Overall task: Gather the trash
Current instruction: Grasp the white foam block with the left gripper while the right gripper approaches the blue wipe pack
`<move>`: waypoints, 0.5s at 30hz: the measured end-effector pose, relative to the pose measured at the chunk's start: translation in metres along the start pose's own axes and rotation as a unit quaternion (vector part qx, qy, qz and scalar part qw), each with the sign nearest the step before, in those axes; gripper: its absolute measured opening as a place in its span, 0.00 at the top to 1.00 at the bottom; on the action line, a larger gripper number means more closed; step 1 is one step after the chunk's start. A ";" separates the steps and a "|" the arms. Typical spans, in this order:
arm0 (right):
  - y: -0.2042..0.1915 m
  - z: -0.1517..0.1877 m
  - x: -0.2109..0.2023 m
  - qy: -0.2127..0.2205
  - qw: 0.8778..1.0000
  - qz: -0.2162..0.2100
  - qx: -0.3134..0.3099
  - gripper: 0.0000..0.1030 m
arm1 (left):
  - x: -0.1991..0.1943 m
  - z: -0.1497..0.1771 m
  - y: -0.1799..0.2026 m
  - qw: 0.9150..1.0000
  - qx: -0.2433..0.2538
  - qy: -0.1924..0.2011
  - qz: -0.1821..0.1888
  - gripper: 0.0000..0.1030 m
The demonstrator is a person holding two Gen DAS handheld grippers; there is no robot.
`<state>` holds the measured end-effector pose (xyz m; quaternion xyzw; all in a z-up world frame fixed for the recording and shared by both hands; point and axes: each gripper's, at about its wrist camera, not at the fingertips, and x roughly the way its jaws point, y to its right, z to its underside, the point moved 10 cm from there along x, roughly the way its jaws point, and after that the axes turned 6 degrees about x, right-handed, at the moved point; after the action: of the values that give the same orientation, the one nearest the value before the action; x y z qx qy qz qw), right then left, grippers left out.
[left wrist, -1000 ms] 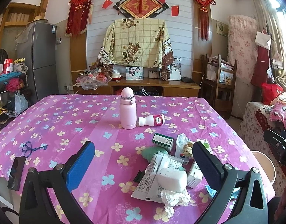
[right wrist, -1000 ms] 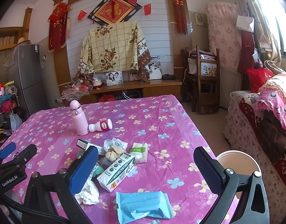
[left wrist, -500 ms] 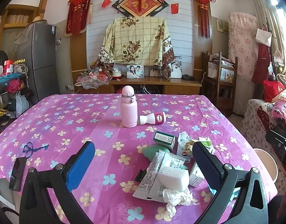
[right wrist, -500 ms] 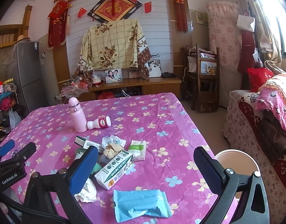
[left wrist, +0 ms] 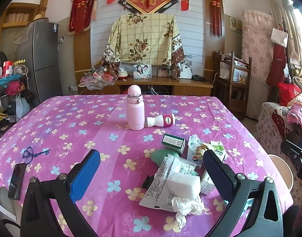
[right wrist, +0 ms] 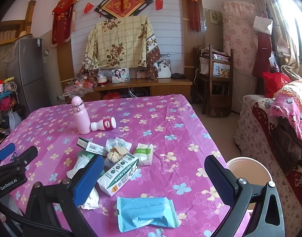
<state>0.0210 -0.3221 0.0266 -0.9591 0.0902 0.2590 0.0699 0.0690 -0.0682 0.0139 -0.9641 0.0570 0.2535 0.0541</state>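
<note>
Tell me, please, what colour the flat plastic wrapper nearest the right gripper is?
Light blue; the plastic wrapper shows best in the right wrist view.

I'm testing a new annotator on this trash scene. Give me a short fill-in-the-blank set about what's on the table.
1. The pink flask stands ____ on the table.
2. The small white bottle with the red label lies on its ____.
3. Both the left gripper and the right gripper are ____.
4. The wrapper nearest the right gripper is ____ in colour.

Missing words: upright; side; open; blue
</note>
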 end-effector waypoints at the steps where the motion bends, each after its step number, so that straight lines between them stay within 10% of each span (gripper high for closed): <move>1: 0.001 0.000 0.001 -0.002 1.000 0.001 -0.001 0.00 | 0.001 0.001 0.000 1.000 0.000 -0.002 -0.001 0.00; 15: 0.011 0.015 0.012 -0.021 1.000 -0.006 -0.015 0.00 | 0.014 0.037 -0.002 0.995 0.044 -0.076 0.042 0.00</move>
<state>0.0214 -0.3318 0.0067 -0.9549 0.0790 0.2801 0.0595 0.0630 -0.0623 -0.0249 -0.9355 0.1046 0.3253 0.0897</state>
